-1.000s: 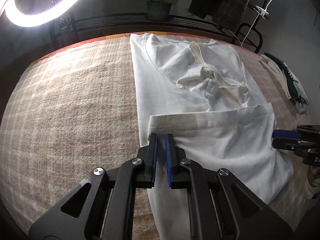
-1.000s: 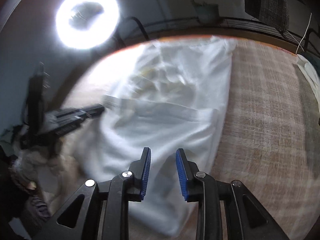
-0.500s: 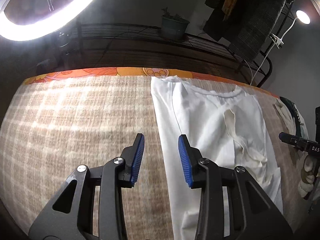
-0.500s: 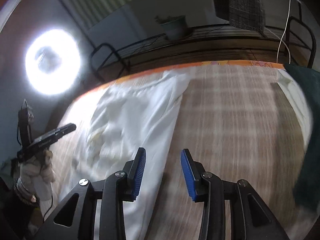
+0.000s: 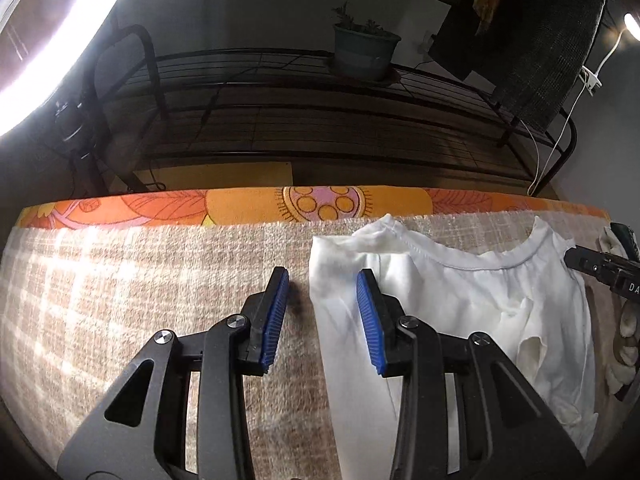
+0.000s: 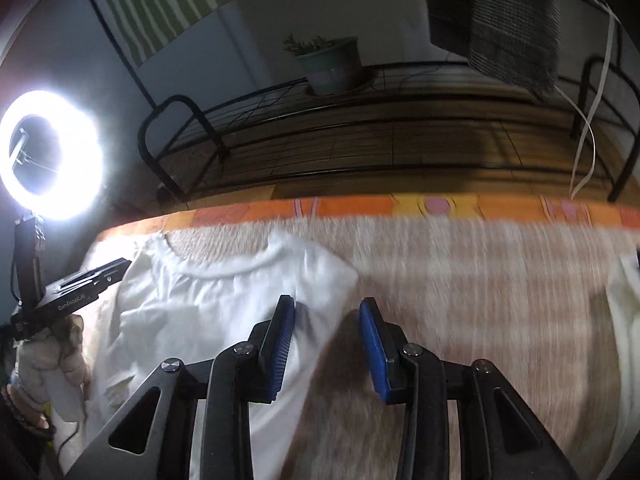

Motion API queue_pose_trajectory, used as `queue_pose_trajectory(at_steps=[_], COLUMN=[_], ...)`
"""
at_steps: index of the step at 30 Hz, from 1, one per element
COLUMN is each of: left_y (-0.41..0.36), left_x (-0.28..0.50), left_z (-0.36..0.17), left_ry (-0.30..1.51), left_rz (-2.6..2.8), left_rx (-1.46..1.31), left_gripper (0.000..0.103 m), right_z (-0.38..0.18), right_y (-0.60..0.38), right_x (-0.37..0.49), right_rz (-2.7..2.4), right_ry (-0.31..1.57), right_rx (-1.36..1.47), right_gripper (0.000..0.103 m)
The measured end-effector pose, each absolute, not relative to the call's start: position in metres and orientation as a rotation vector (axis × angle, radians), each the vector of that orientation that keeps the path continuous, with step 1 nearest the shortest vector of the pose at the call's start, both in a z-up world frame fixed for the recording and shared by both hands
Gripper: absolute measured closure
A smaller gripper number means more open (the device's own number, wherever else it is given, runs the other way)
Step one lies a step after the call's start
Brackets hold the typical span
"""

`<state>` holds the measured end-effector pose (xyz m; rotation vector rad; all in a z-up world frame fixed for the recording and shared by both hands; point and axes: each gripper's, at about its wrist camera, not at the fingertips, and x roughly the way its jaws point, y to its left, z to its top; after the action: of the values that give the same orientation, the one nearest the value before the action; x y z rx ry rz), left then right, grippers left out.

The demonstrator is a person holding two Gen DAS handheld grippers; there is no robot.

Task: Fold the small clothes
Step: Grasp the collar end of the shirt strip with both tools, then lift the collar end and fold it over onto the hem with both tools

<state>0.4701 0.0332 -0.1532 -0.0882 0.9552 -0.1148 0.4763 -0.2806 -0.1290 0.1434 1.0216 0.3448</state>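
Left wrist view: white shirt (image 5: pixel 472 300) lies rumpled, seemingly partly folded; both grippers' fingers (image 5: pixel 276 312) spread, empty.

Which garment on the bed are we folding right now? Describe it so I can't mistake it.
On the beige plaid blanket, look near its far orange-bordered edge. The white T-shirt lies there, round neckline toward that edge, between the open left gripper and right gripper. It is plain white; the other garment lies apart at the right.

A lived-in home room is showing here: a potted plant (image 5: pixel 365 53) is sitting on a black wire rack (image 5: pixel 320 120), clothes (image 6: pixel 494 20) are hanging behind, a ring light (image 6: pixel 50 156) is glowing, and a woven plaid cloth (image 5: pixel 140 280) is covering the floral-edged table (image 5: pixel 320 202).
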Motion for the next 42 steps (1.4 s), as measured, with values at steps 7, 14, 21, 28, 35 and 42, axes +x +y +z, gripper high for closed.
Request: queue_pose_trajectory(at_steps=[7, 14, 21, 28, 35, 42], left_y=[0.026, 0.017, 0.026, 0.032, 0.034, 0.041], left_x=[0.482, 0.468, 0.437, 0.388, 0.314, 0.228], left_z=[-0.154, -0.144, -0.11, -0.066, -0.034, -0.042], left_ry=[0.94, 0.892, 0.841, 0.784, 0.742, 0.756], left_rz=[-0.125, -0.155, -0.185, -0.201, -0.221, -0.238], left_rx=[-0.063, -0.029, -0.073, -0.065, -0.034, -0.036], left_gripper=[0.074, 0.101, 0.101, 0.101, 0.101, 0.101], right_z=[-0.13, -0.123, -0.09, -0.053, -0.02, -0.012], right_y=[-0.255, -0.261, -0.266, -0.262, -0.258, -0.251], right_x=[0.486, 0.485, 0.461, 0.422, 0.362, 0.284], right_rz=[0.371, 0.38, 0.399, 0.409, 0.419, 0.446], right_ry=[1.007, 1.0, 0.948, 0.906, 0.876, 0.864], right_rx=[0.044, 0.082, 0.092, 0.068, 0.038, 0.003], right_gripper=[0.074, 0.096, 0.097, 0.097, 0.097, 0.097])
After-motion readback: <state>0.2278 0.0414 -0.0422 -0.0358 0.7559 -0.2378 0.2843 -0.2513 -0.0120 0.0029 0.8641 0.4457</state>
